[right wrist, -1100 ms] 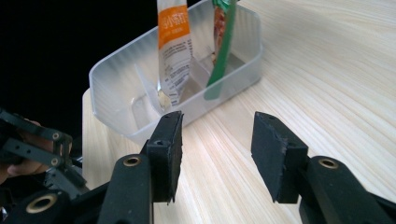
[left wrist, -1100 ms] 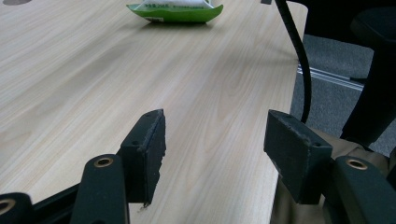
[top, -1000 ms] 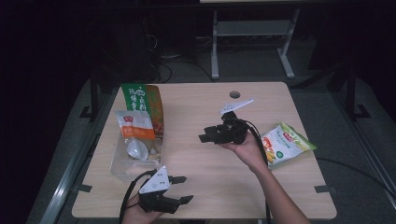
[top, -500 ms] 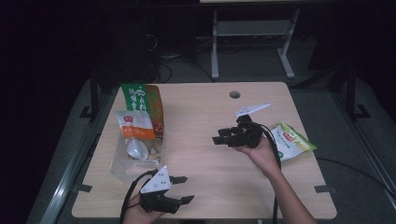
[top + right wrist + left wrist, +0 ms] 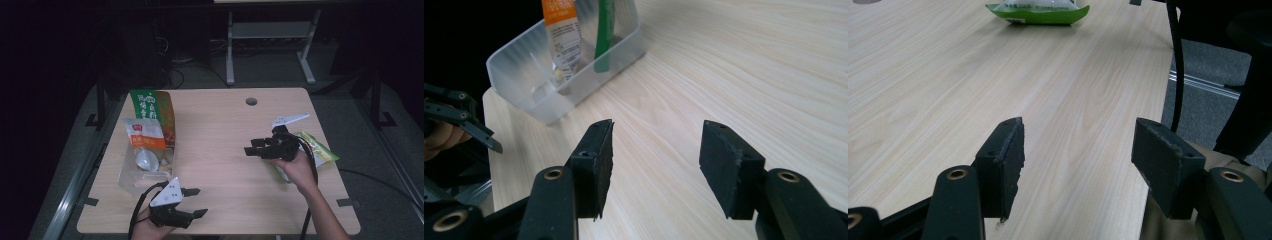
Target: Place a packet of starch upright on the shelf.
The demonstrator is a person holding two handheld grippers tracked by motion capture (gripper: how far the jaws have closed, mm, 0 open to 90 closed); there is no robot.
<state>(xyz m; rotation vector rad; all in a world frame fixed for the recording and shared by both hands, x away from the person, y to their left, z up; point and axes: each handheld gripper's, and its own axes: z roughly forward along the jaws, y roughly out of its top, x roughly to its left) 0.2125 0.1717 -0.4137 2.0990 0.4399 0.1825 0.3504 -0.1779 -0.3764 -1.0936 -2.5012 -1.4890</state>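
My left gripper (image 5: 200,201) (image 5: 1078,145) rests open near the table's front edge, left of the middle, its jaws pointing right over bare wood. My right gripper (image 5: 251,146) (image 5: 656,145) hovers open at the right of the table, pointing left towards a clear plastic bin (image 5: 127,177) (image 5: 524,60). Its jaws have just been opening, with nothing between them. A green snack bag (image 5: 320,150) (image 5: 1038,10) lies flat behind the right hand. In the bin stand an orange-and-white packet (image 5: 144,135) (image 5: 559,20) and a green-and-orange bag (image 5: 152,107).
The wooden table (image 5: 225,125) has a round cable hole (image 5: 251,101) near its far edge. A metal stand (image 5: 270,35) is on the dark floor beyond it. Cables trail from both grippers over the front edge.
The right hand has carried its gripper to the right, away from the table's middle and over the near end of the green bag. The left gripper has stayed put.
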